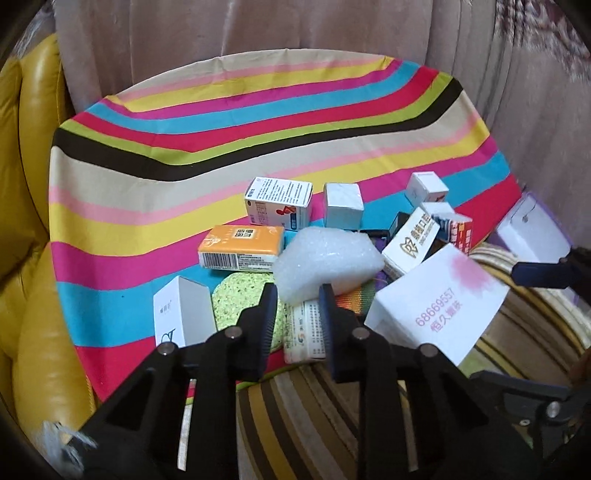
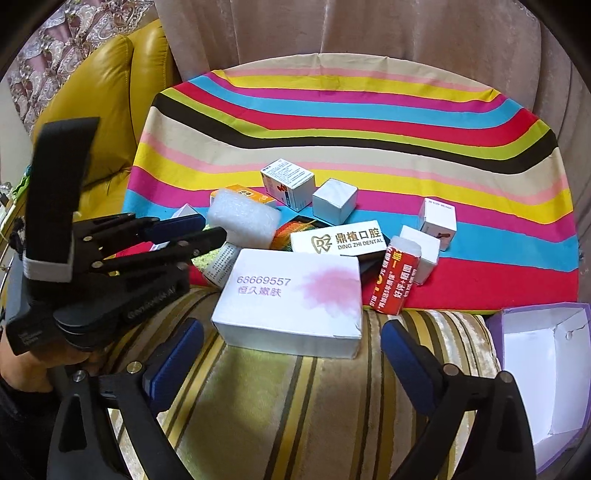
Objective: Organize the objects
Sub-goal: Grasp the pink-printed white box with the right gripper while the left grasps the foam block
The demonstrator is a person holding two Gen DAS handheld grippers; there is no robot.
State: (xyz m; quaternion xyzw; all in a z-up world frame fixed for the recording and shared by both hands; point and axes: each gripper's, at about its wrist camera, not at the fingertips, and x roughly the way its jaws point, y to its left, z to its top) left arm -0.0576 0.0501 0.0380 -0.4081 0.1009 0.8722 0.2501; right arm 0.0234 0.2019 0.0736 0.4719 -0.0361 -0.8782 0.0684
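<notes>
Sponge (image 1: 240, 302), green, shows only from my left wrist, just left of my left tool (image 1: 297, 301), which is closed to a narrow gap, gripping nothing. Purple box (image 2: 546, 373) shows fully on my right. My right tool (image 2: 291, 350) gapes wide, empty, the big white box (image 2: 291, 295) just beyond its tips.

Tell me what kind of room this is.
Probably a home living room: a yellow leather sofa, pinkish curtains behind, and a striped tablecloth strewn with small household boxes.
</notes>
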